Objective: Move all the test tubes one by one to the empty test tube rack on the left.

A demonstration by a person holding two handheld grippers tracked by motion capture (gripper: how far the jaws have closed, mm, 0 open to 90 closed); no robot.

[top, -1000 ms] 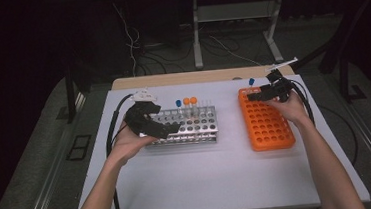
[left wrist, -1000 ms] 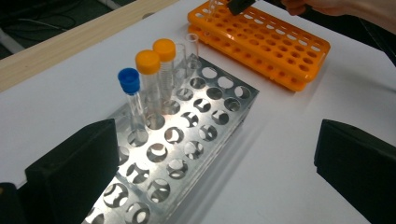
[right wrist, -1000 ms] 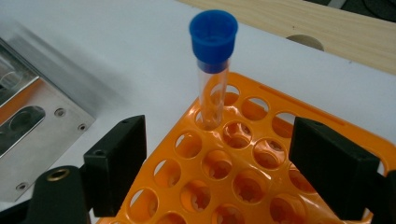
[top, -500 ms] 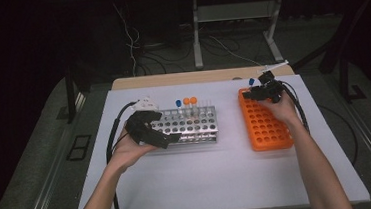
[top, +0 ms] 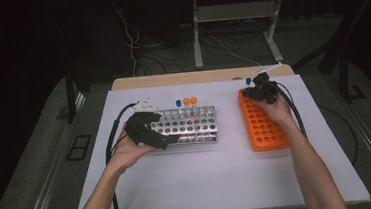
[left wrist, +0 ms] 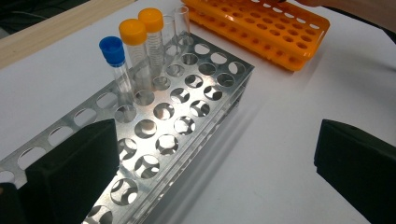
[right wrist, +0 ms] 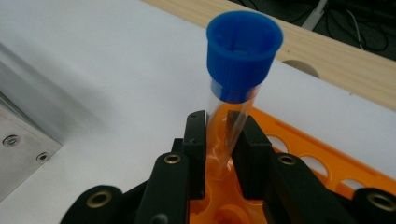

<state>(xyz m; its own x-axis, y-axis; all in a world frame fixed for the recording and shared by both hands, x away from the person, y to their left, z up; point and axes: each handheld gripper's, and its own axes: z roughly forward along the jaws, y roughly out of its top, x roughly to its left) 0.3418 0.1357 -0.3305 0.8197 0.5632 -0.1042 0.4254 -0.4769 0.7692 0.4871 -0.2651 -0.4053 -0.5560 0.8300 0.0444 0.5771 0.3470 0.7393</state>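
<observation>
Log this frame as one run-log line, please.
right gripper: just closed, shut on blue-capped clear plastic tube standing in orange plastic rack | left gripper: open, one jaw over perforated metal rack

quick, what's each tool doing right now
Left tool: open, one jaw over the metal tube rack, gripping nothing.
Right tool: jaws have just closed on the blue-capped tube standing in the orange rack.

Wooden board (top: 171, 79) along the table's far edge; cables (top: 133, 36) on the floor behind.
</observation>
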